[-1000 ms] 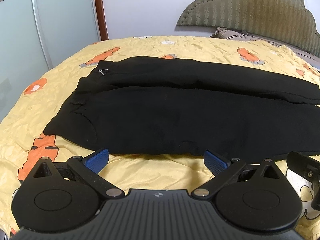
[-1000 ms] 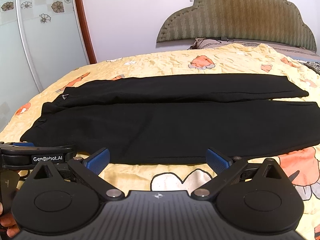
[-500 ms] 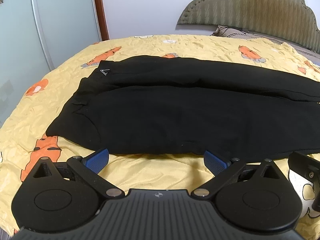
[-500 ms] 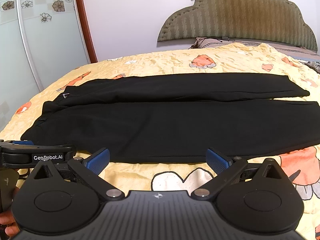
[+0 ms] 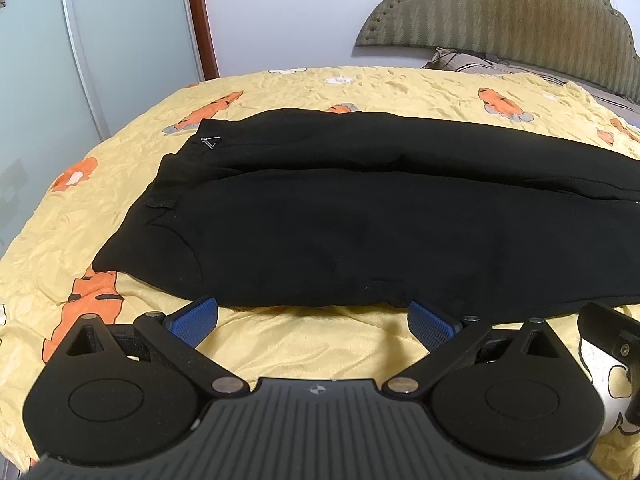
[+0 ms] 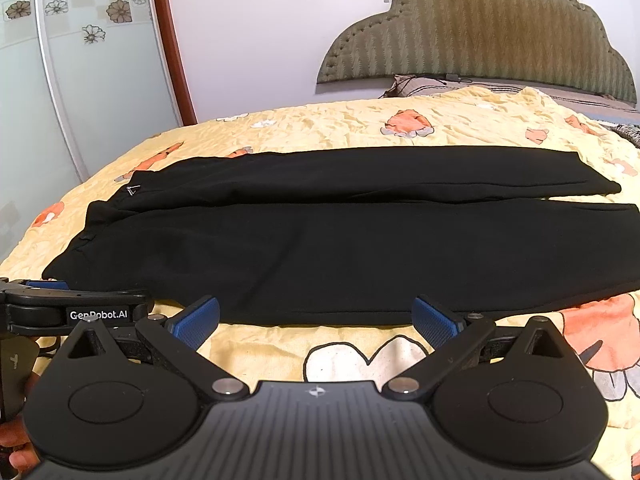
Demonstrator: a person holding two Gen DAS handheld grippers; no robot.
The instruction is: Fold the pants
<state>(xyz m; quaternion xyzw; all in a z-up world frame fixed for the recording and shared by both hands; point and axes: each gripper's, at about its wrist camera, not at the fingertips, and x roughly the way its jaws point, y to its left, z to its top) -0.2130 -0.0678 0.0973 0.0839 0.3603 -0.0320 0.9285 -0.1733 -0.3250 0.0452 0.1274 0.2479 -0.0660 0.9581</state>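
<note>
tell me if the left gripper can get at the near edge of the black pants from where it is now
Probably yes. The left gripper is open, its blue pads just short of the near edge of the black pants, with only bare yellow bedsheet between. Nothing blocks it; the right gripper is off to the side.

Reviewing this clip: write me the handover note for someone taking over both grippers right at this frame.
Left gripper: open, empty, at the near edge of the black pants, not touching.
Right gripper: open, empty, at the same near edge further toward the cuffs.
Pants lie flat on the yellow bedspread, legs side by side, waistband on the left.
Done: pants laid out flat.
Left: every fold.
</note>
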